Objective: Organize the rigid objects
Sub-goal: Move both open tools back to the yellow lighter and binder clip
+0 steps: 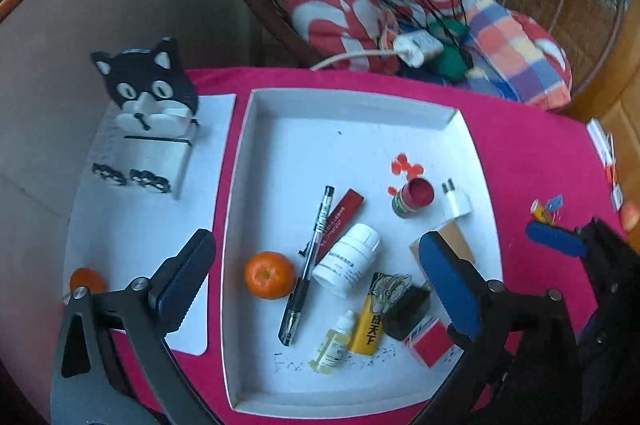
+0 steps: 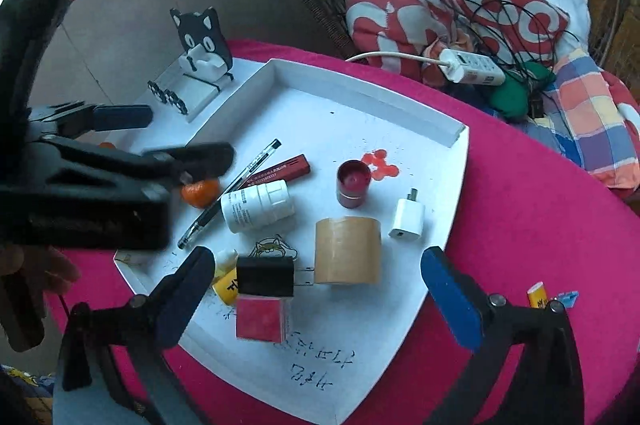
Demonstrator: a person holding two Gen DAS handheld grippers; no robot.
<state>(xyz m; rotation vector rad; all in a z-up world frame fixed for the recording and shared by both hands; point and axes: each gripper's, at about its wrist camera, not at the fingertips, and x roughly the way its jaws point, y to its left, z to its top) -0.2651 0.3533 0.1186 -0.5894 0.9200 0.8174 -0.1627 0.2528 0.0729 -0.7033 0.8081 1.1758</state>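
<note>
A white tray on a pink cloth holds the clutter. The pen lies with its long axis running from the tray's near edge toward the far wall, capped end nearest in the left wrist view. Beside it a red box slants the same way, and a white bottle lies on its side, cap pointing away. A tape roll stands on end; a charger lies flat, prongs pointing away.

The left gripper is spread wide with nothing between its fingers, above the orange and pen. The right gripper is likewise spread (nothing pinched), over a black clip and red cube.

The yellow tube bears bold black characters; handwriting on the tray floor is unreadable. The bottle's label is too blurred to read.
</note>
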